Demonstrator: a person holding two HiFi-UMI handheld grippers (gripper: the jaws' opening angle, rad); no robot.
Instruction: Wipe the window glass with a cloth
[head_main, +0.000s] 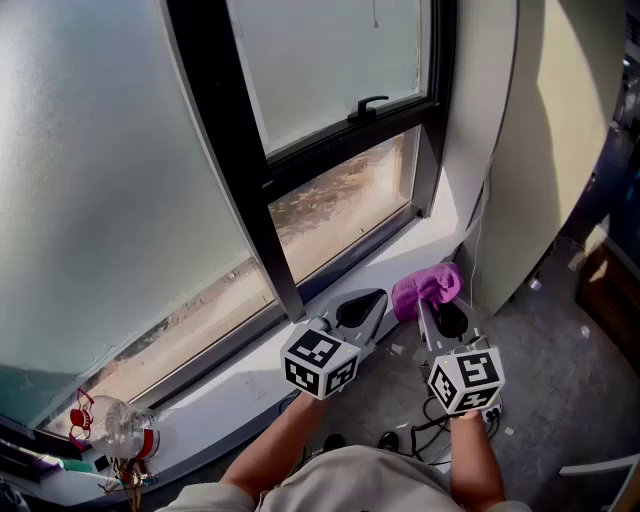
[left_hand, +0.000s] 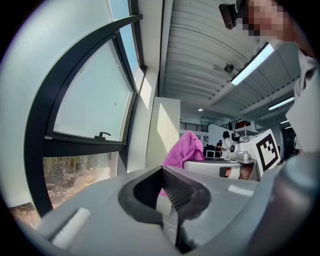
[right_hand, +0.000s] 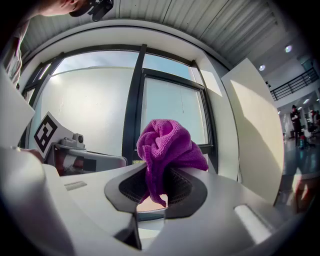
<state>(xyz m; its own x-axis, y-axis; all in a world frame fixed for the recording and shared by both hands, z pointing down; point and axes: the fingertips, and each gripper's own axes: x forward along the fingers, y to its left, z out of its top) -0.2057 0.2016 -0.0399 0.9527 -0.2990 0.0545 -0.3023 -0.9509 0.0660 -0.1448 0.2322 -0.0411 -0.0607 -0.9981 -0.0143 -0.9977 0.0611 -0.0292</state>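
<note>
The window has a black frame and frosted glass, with a clear strip along the bottom. A bunched purple cloth sticks out of my right gripper, which is shut on it just off the white sill. In the right gripper view the cloth stands between the jaws of the right gripper, facing the glass. My left gripper hovers beside it, shut and holding nothing. The left gripper view shows that left gripper, the cloth and the glass.
A black window handle sits on the inner sash. A clear plastic bottle lies on the sill at lower left. A white wall panel closes in the right side. Cables lie on the grey floor below.
</note>
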